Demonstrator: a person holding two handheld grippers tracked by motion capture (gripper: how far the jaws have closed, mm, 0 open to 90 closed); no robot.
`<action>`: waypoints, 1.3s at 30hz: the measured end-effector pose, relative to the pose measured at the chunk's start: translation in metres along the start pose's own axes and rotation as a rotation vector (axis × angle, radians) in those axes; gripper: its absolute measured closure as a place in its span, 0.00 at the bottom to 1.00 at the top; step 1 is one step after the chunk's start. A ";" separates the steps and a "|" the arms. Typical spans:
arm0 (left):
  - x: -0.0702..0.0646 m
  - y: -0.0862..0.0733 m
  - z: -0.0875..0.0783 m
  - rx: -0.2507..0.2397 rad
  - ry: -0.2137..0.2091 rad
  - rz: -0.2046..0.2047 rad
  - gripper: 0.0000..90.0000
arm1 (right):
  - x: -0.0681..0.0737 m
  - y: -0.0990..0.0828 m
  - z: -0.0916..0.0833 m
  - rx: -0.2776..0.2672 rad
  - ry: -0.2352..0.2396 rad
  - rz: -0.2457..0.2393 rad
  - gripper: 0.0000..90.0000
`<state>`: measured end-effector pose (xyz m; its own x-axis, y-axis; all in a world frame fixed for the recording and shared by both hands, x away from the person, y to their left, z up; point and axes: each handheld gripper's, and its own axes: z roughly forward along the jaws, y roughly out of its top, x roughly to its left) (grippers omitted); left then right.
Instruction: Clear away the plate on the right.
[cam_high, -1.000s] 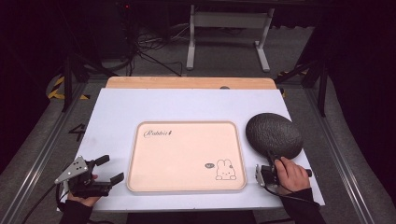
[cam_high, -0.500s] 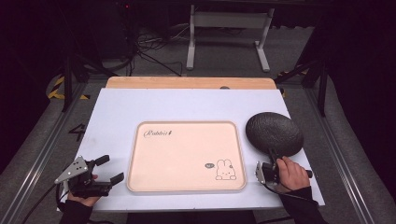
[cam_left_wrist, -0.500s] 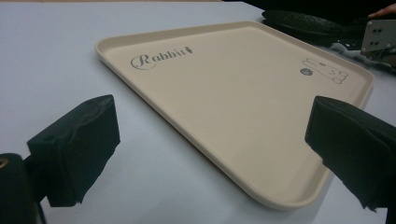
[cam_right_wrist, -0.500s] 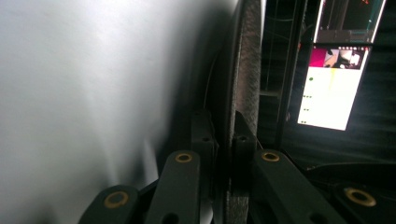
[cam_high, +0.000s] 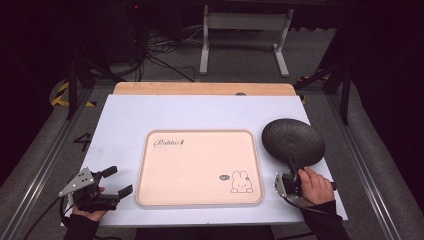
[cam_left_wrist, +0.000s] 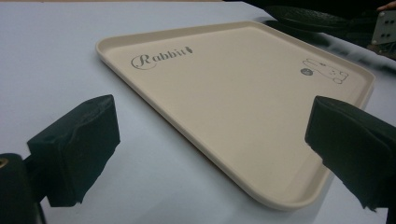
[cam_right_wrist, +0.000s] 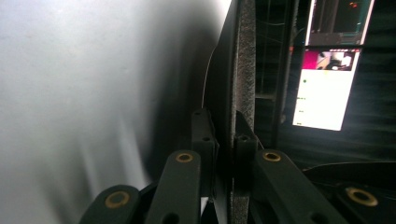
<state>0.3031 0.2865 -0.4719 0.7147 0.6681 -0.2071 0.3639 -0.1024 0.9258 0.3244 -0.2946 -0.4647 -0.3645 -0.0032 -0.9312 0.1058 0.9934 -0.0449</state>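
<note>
A dark grey speckled round plate (cam_high: 293, 141) lies on the white table right of a beige tray (cam_high: 200, 170) printed with "Rabbit" and a small rabbit. My right gripper (cam_high: 292, 162) is shut on the plate's near rim. In the right gripper view the rim (cam_right_wrist: 245, 70) runs edge-on between the closed jaws of the right gripper (cam_right_wrist: 226, 135). My left gripper (cam_high: 119, 181) rests at the table's front left, open, with nothing between its fingers. In the left gripper view, the left gripper (cam_left_wrist: 210, 140) has its wide-apart jaws facing the tray (cam_left_wrist: 233, 93), with the plate (cam_left_wrist: 308, 16) beyond.
The white table top (cam_high: 150, 115) has a wooden strip (cam_high: 200, 88) along its far edge. Behind it stand a metal frame (cam_high: 245, 35) and cables on a dark floor. A lit screen (cam_right_wrist: 327, 84) glows past the plate in the right gripper view.
The plate has shifted very slightly away from the person at its near edge. The right hand barely moved. The left gripper has stayed still and open.
</note>
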 end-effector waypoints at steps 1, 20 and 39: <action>0.000 0.000 0.000 0.000 0.000 0.000 0.04 | 0.000 0.000 -0.001 -0.003 -0.003 0.011 0.94; 0.000 0.000 0.000 0.001 0.004 0.001 0.04 | -0.022 0.015 -0.031 -0.036 -0.070 -0.015 0.94; 0.000 0.000 0.000 0.002 0.002 0.004 0.04 | -0.034 0.065 -0.063 -0.204 -0.098 -0.051 0.93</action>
<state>0.3037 0.2863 -0.4720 0.7152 0.6690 -0.2023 0.3621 -0.1071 0.9259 0.2851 -0.2230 -0.4133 -0.2717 -0.0558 -0.9608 -0.1030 0.9943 -0.0286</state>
